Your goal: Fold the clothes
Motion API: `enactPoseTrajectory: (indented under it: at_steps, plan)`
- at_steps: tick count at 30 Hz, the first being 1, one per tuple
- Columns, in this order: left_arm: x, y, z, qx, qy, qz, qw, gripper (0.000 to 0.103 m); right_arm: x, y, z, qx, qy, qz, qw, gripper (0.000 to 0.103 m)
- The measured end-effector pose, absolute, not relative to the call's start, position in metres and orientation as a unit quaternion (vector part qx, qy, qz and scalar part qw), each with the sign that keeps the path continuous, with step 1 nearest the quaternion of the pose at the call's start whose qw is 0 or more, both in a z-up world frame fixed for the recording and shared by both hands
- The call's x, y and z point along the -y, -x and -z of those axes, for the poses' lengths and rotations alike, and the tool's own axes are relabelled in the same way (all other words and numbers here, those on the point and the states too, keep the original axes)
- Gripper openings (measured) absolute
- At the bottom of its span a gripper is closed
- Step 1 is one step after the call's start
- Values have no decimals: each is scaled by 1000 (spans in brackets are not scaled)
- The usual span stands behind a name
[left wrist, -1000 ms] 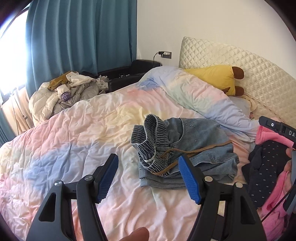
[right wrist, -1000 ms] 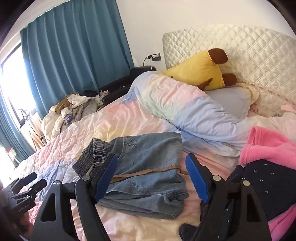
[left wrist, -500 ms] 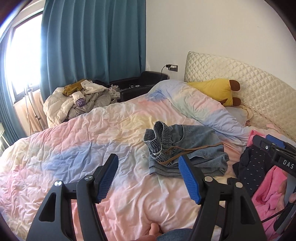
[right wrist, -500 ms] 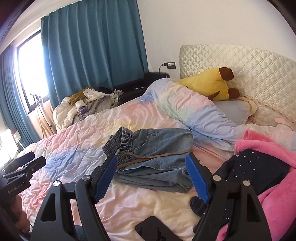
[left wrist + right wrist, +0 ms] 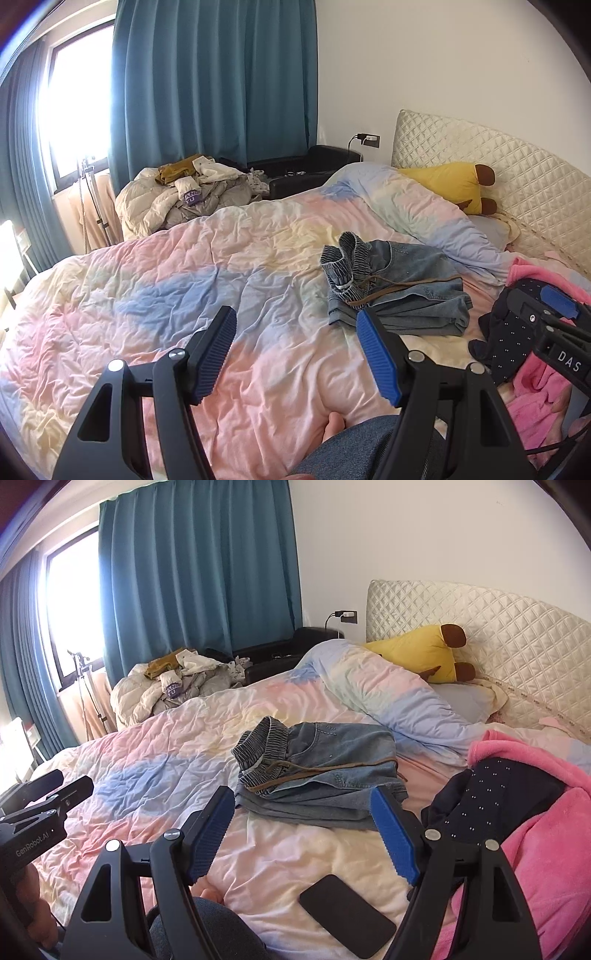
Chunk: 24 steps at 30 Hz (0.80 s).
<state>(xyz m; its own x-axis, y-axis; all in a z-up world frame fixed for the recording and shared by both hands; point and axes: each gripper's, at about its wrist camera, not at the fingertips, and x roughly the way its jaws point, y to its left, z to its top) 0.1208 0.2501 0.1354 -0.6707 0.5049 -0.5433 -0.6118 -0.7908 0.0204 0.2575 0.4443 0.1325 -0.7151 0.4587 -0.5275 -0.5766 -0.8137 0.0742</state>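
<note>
Folded jeans (image 5: 399, 291): blue denim, folded into a flat stack, lying on the bed quilt (image 5: 177, 295) toward the headboard side; elastic waistband bunched up on the left end, brown drawstring trailing across the top.
Jeans vs grippers: ahead of both, touching neither.
Left gripper (image 5: 295, 354): blue-padded jaws standing apart, nothing between them, hanging over bare quilt; jeans sit just past its right-hand pad.
Right gripper (image 5: 306, 834): jaws apart, nothing clamped, above the quilt in front of the jeans; near edge of the stack shows through the gap.
Navy dotted garment (image 5: 491, 801): dark with small white dots, crumpled, just right of the jeans, lying on the pink fleece.
Pink fleece (image 5: 546, 834): fluffy pink heap at the right edge of the bed, unfolded.
Phone (image 5: 347, 919): black, face up on the quilt, near the person, below the right gripper's jaws.
Person: knee in blue denim (image 5: 365, 446) at the bottom edge; a hand (image 5: 37, 915) grips the left tool's handle at the left edge of the right wrist view.
Quilt: pastel pink, blue and yellow, wrinkled, rolled back in a ridge near the pillows.
Yellow plush (image 5: 450, 184): with brown ends, against the quilted cream headboard (image 5: 517, 177).
Clothes pile (image 5: 184, 195): cream, grey and mustard items heaped beyond the far side of the bed.
Background: teal curtains (image 5: 214, 85), bright window left, wall socket with plug.
</note>
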Motion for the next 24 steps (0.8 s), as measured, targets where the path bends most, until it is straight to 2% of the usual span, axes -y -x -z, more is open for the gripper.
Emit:
enactPoseTrajectory:
  at_steps: [24]
  plan:
    - [-241, -121, -115, -112, 282, -905, 299, 70, -438, -261, -120, -114, 258, -907, 313, 77]
